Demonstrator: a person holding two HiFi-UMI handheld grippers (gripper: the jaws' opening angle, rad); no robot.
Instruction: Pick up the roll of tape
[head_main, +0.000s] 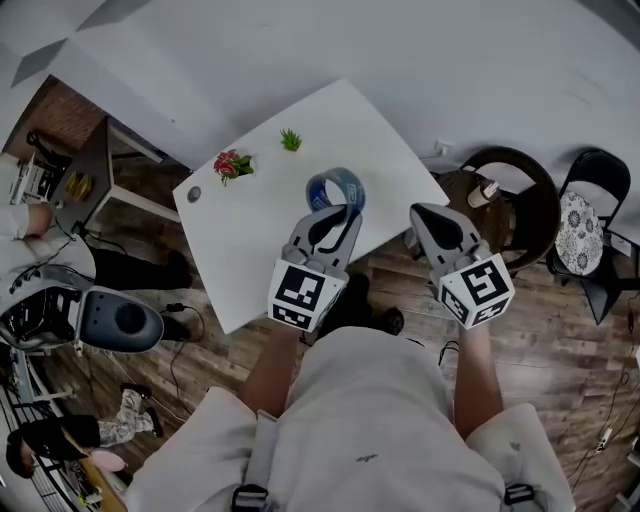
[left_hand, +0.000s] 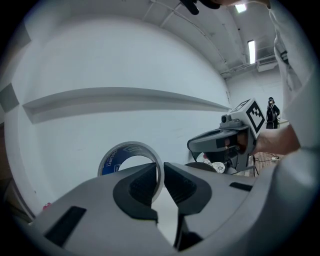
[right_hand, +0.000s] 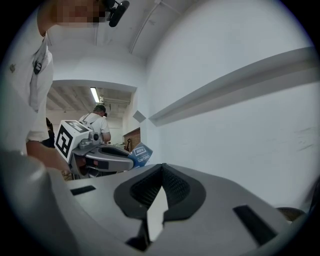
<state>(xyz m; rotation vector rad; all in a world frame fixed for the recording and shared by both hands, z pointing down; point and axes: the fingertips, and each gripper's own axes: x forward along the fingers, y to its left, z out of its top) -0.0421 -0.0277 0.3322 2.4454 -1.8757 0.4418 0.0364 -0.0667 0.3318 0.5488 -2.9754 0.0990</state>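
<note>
Worktop: white square tabletop (head_main: 250, 260) standing on a wood-plank floor.
Left gripper: grey two-finger hand tool (head_main: 335, 215) reaching in over the worktop's near-right edge. Its fingers (left_hand: 137, 187) are narrow and pinch the tape's wall, one inside the ring and one outside.
Right gripper: matching grey tool (head_main: 432, 222) just off the worktop's right corner, with fingers (right_hand: 172, 187) closed together on nothing.
Tape: grey roll with blue lining (head_main: 336, 188), held on edge and apparently lifted clear of the worktop.
Plants: red-flowered sprig (head_main: 232, 164) and small green sprig (head_main: 291, 140) along the far-left edge.
Risk: the pinch takes one thin wall only — a jolt or a slackened squeeze could let the roll pivot, slip out and drop.
</note>
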